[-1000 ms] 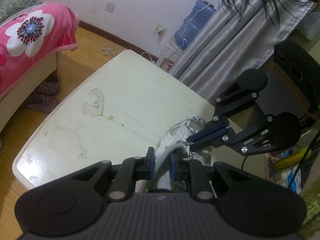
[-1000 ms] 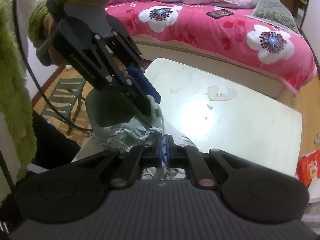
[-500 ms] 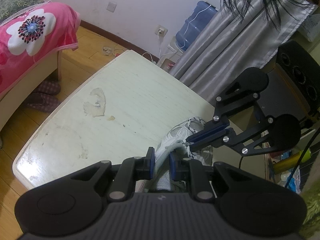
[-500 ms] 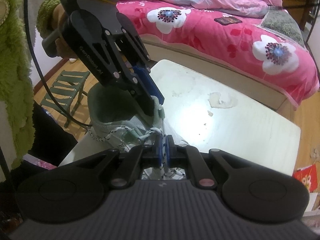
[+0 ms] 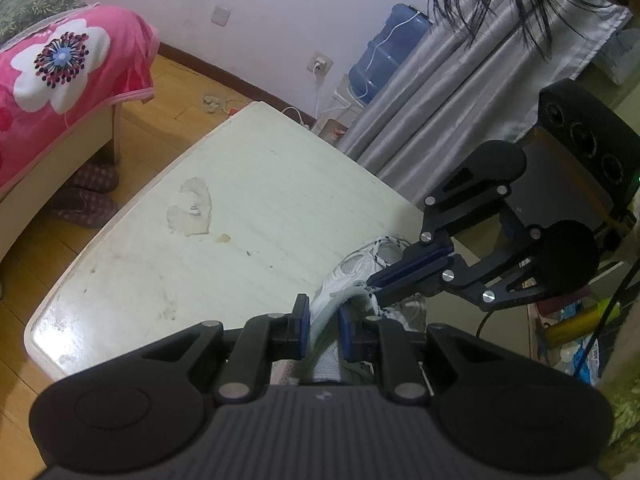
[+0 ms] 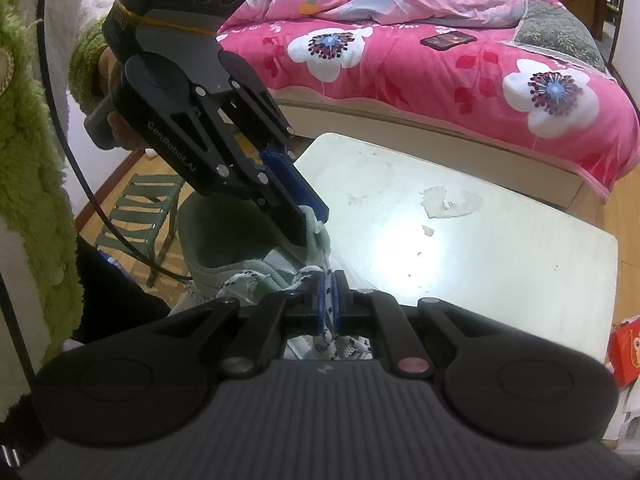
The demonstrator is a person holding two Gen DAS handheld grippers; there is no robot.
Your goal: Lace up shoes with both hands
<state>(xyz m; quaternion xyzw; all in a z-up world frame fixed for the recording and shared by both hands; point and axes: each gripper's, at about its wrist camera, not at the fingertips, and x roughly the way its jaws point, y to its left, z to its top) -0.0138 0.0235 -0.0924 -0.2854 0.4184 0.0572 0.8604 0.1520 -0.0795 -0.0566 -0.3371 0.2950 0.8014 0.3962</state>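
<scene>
A pale mint and white sneaker (image 5: 354, 264) (image 6: 224, 248) lies at the near edge of the white table (image 5: 240, 200) (image 6: 480, 240). My left gripper (image 5: 324, 326) (image 6: 314, 226) is shut on the shoe's padded tongue (image 5: 326, 316), which stands up between its blue pads. My right gripper (image 6: 329, 306) (image 5: 374, 284) is shut on a white speckled shoelace (image 6: 328, 316), just in front of the tongue and close to the left fingertips. The toe end of the shoe is hidden beneath the gripper bodies.
A bed with a pink flowered quilt (image 6: 440, 64) (image 5: 60, 64) runs beyond the table. Grey curtains (image 5: 440, 112), a blue water bottle (image 5: 392, 52) and a black speaker (image 5: 584, 128) stand to the right. A green folding stool (image 6: 136, 208) and slippers (image 5: 88, 196) are on the wooden floor.
Both grips hold as before. The scene in the right wrist view has slid slightly downward; the shoe and the left gripper stay where they were.
</scene>
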